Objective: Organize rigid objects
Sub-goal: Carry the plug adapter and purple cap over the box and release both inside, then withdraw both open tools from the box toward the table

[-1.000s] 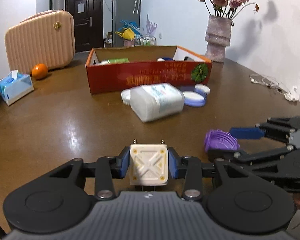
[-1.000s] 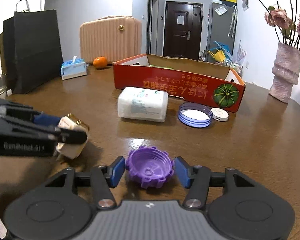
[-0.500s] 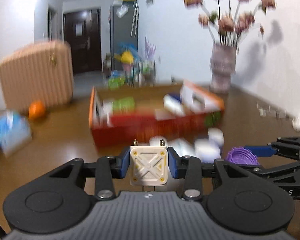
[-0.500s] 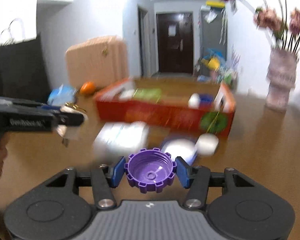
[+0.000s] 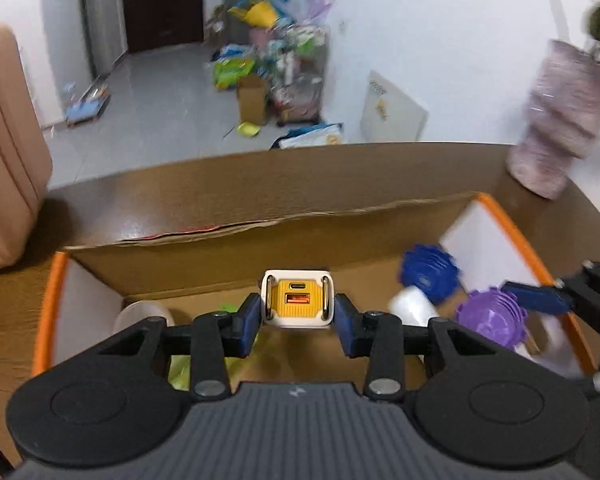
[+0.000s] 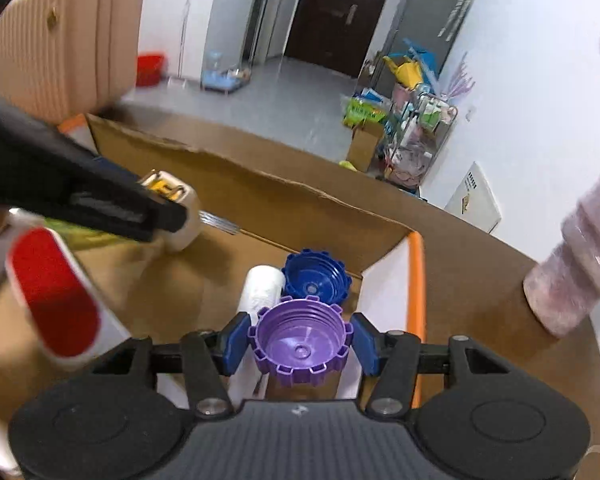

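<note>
Left wrist view: the left gripper (image 5: 298,312) sits at lower centre, its blue pads clamped on a white charger (image 5: 297,299) whose yellow port face looks at the camera; the charger hangs above the open cardboard box (image 5: 260,248); at the right edge of the frame the right gripper (image 5: 496,314) holds a purple cap (image 5: 490,318) over the box's right end; just above and left of that cap a blue cap (image 5: 430,272) and a white bottle (image 5: 414,304) lie inside the box; a pink vase (image 5: 560,120) stands on the brown table (image 5: 4,300) at upper right, motion-blurred.

Right wrist view: the pads press both sides of the purple cap (image 6: 302,344), hollow side towards the camera, at lower centre; directly above it in the frame the blue cap (image 6: 314,280) rests in the box's right corner beside the white bottle (image 6: 262,288); the left gripper (image 6: 168,210) enters from the left with the charger (image 6: 180,216); a beige suitcase (image 6: 64,36) fills the upper left.
</note>
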`<state>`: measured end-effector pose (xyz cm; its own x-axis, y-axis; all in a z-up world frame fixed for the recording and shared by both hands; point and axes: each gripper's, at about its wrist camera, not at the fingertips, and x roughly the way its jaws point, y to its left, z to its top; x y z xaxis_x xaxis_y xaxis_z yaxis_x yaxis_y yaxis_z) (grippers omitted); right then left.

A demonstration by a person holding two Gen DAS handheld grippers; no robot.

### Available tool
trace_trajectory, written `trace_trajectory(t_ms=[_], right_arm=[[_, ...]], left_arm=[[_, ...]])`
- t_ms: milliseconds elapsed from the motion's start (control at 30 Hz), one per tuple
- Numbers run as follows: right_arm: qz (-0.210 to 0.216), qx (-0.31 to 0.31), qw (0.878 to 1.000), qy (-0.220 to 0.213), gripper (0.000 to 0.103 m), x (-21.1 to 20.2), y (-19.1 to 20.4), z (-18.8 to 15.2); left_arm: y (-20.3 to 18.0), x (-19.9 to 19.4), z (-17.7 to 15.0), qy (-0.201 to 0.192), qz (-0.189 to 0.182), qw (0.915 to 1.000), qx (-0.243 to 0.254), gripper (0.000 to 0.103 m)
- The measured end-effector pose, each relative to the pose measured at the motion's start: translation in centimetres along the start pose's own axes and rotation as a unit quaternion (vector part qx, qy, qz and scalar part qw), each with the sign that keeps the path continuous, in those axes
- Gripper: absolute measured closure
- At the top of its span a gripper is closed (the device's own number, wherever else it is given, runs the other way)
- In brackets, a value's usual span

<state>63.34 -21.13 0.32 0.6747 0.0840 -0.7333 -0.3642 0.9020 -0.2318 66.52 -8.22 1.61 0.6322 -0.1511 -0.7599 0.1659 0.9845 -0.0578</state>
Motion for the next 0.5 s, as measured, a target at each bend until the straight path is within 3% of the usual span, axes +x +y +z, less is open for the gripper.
trace_trajectory(t_ms=[100,200,333,500], right_arm=[[-0.016,0.008,1.0,-0.01,0.043,0.5,-0.4,1.2],[0.004,0.047,0.998,-0.03,0.04,0.1,-2.1,2.0],[0.01,0.092,0.995,-0.047,0.04,-1.8,-4.4,2.0],[0.004,0.08,0.996,-0.048,0.04,-5.7,-4.7,1.9]], left_arm=[[1.3,1.9,0.5,0.004,-0.008,0.9998,-0.02,0.059],[1.8,1.5,0.5,-0.01,-0.012,0.9997,-0.017,0.054],[2.5,-0.6,0.2,-0.022,-0.006,0.9997,-0.008,0.053],[2.0,-5.0,0.1,-0.031,0.015,0.9994,0.011,0.049]])
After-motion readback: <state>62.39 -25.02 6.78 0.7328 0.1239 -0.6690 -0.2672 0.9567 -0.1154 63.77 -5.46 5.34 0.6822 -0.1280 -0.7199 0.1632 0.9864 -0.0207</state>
